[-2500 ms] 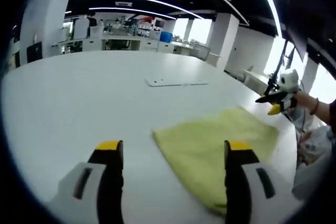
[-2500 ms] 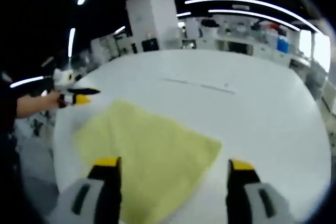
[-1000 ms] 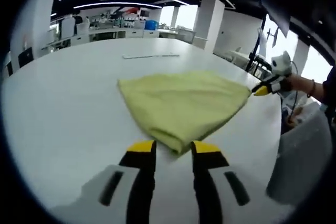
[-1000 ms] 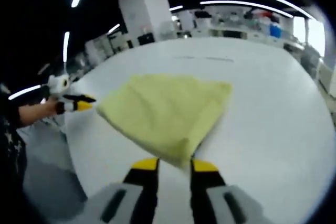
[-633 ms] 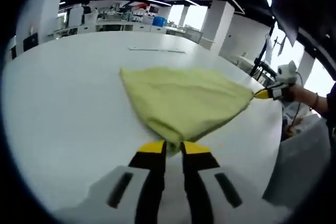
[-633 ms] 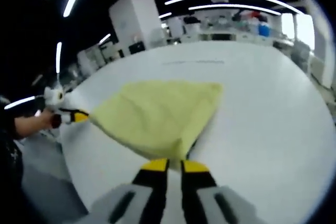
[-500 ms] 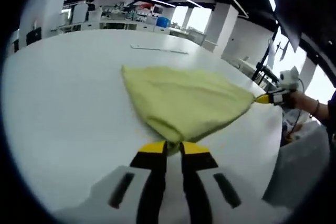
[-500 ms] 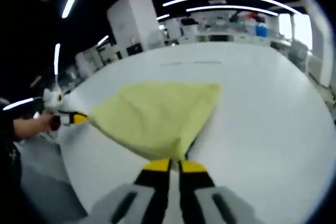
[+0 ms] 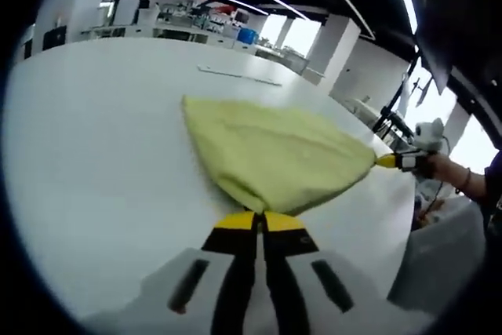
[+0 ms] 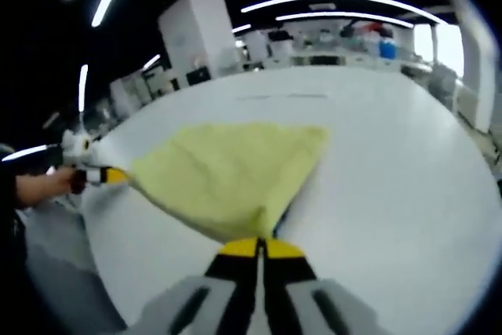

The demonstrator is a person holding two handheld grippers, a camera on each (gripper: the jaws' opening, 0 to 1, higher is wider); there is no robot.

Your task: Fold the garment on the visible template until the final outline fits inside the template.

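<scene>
A pale yellow garment [image 9: 274,154] of soft, slightly nubbly cloth is spread on a wide, smooth white table [image 9: 94,139], its shape drawn out into a rough triangle between two pinched corners. In the left gripper view, the left gripper [image 9: 260,220] is seen with its yellow-tipped jaws pressed together on the near corner of the cloth, no gap left between them. The fabric fans away from that pinch and narrows again toward the far right, where the right gripper [image 9: 390,161] is seen with its yellow tip at the opposite corner, carried by a person's hand [image 9: 439,165].

In the right gripper view the same garment [image 10: 227,170] is seen from the other side — the right gripper [image 10: 261,248] is closed tight on the near point of the cloth, and the left gripper [image 10: 110,176] is met at the far left corner, held by a hand [image 10: 43,186]. The cloth is gathered into shallow folds near each pinch and lies flatter across its far edge, which rests on the table [image 10: 392,162].

Farther along the tabletop, well apart from the garment, a thin flat white template [image 9: 239,75] is laid — only a faint outline of it [image 10: 282,96] can be made out in the right gripper view. No containers can be told on the table.
</scene>
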